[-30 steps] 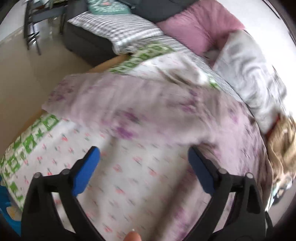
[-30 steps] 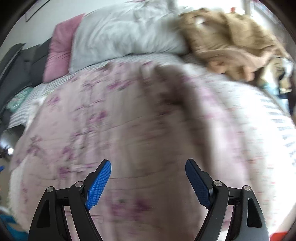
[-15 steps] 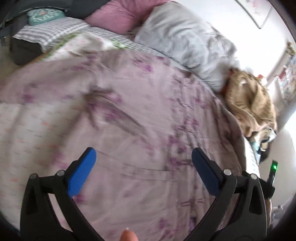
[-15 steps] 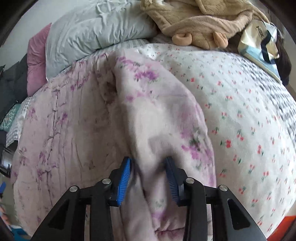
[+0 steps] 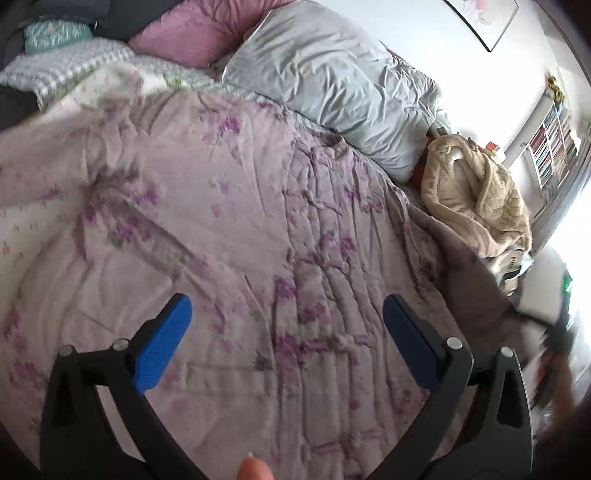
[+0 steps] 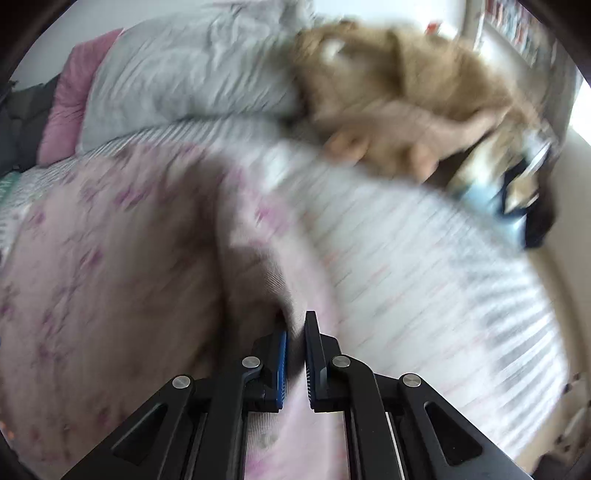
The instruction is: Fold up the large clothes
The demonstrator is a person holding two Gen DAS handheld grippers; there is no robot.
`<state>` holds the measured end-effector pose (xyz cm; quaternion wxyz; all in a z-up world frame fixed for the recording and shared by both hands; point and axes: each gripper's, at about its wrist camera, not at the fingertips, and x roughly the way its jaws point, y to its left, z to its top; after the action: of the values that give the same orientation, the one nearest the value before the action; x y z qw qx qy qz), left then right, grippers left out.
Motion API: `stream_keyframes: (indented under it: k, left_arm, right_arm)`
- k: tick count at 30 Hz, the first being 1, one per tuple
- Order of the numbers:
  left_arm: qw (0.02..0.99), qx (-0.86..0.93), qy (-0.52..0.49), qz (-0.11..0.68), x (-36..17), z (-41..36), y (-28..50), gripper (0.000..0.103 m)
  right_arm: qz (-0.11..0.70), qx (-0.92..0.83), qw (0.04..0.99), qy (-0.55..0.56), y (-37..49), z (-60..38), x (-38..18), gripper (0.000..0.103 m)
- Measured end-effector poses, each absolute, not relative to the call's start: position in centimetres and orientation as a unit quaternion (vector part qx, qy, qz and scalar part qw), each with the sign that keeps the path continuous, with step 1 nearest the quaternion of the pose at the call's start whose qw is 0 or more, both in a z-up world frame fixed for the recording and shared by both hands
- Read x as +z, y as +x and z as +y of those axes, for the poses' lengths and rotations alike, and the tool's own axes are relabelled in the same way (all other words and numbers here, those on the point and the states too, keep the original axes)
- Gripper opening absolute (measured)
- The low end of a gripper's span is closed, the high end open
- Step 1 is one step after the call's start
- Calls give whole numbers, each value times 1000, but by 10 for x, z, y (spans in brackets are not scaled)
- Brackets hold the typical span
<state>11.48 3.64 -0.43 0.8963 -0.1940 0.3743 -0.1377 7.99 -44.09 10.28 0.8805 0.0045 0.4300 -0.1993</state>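
A large pink quilt with purple blossoms [image 5: 236,206] lies spread over the bed. My left gripper [image 5: 288,317] hovers above its near part, jaws wide open, nothing between the blue pads. In the right wrist view the same quilt [image 6: 92,258] is blurred by motion. My right gripper [image 6: 295,332] is shut on a raised fold of the quilt at its right edge, the cloth pinched between the pads and pulled up into a ridge.
A grey pillow [image 5: 332,85] and a pink pillow [image 5: 192,33] lie at the head of the bed. A tan fleece robe [image 5: 476,195] is heaped at the far right, with a blue-and-white bag [image 6: 491,192] beside it. White flower-print bedsheet [image 6: 424,266] shows right of the quilt.
The right gripper went from wide open to shut on a quilt fold and lifted it. The left gripper swung right across the bed, from the sheet to over the quilt, staying open.
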Motion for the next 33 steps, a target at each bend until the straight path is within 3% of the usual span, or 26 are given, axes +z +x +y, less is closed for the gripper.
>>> stream_keyframes:
  k: [7, 10, 12, 14, 15, 24, 25, 26, 28, 29, 33]
  left_arm:
    - [921, -140, -154, 329, 8, 22, 121, 102]
    - [923, -147, -147, 324, 10, 11, 121, 102]
    - [927, -147, -130, 320, 11, 5, 119, 102]
    - [930, -145, -114, 319, 11, 1, 117, 102]
    - [930, -144, -108, 320, 11, -1, 116, 102]
    - [926, -142, -83, 339, 7, -10, 107, 102]
    - [928, -139, -70, 339, 4, -13, 107, 102]
    - [928, -138, -61, 341, 2, -15, 108, 102]
    - [927, -130, -42, 349, -6, -19, 111, 102]
    - [925, -129, -35, 355, -9, -20, 113, 102]
    - [922, -133, 0, 363, -10, -24, 119, 102]
  right_arm:
    - [393, -371, 836, -101, 149, -547, 154, 6]
    - [362, -371, 855, 14, 137, -588, 172, 12]
    - [355, -299, 877, 124, 116, -605, 169, 26]
    - [366, -266, 878, 156, 97, -608, 156, 82]
    - [364, -259, 881, 158, 88, -607, 150, 85]
    - [436, -266, 815, 272, 8, -630, 30, 83]
    - [447, -271, 804, 284, 6, -631, 11, 75]
    - [451, -266, 801, 291, 5, -630, 3, 58]
    - [437, -273, 808, 285, 9, -624, -2, 40]
    - [430, -275, 817, 269, 13, -620, 4, 20]
    - [369, -316, 862, 147, 40, -622, 85, 16]
